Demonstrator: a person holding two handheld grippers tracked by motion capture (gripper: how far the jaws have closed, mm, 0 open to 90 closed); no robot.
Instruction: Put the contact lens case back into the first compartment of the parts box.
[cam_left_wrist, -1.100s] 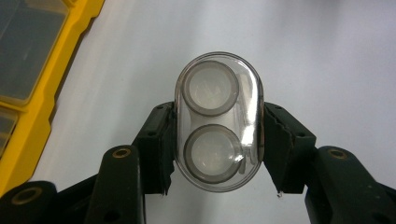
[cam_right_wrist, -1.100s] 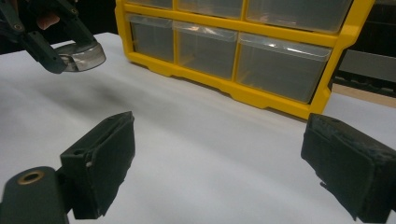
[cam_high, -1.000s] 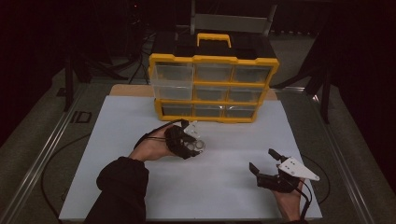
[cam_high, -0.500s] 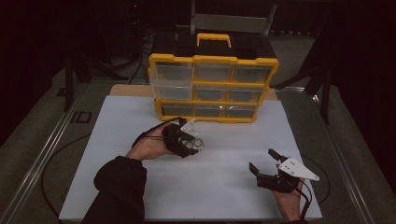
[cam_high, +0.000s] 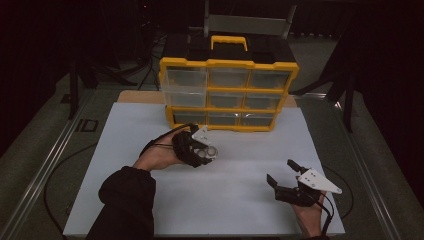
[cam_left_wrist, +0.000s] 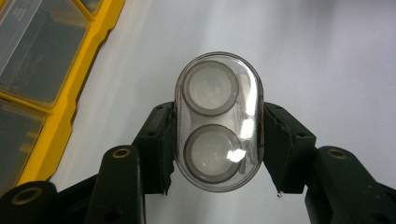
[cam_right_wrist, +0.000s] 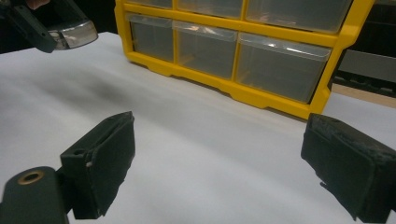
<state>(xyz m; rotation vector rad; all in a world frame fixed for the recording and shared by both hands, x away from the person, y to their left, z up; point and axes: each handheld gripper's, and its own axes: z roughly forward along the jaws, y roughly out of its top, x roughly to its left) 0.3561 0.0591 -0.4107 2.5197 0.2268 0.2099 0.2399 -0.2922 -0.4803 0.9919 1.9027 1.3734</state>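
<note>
Clamping the clear 2-cup container (cam_left_wrist: 217, 122) sideways, the left gripper (cam_high: 196, 148) carries it near the yellow drawer cabinet (cam_high: 228, 95), while the right gripper (cam_high: 289, 179) rests released.

High view overlooks the table (cam_high: 125, 200); both close tongs-mounted views share its white top.

a clear, colourless oval case (cam_left_wrist: 217, 121) with two grey-ringed round wells is seen between black jaws of the left gripper (cam_high: 202, 151). the drawer cabinet (cam_high: 227, 92) is framed in yellow, with translucent grey drawers, a black top and a yellow handle. the table sheet (cam_high: 235, 190) is plain white, unpatterned. the right gripper (cam_high: 285, 177) is black, topped by a pale grey plate. a black sleeve (cam_high: 125, 200) is noted.
</note>
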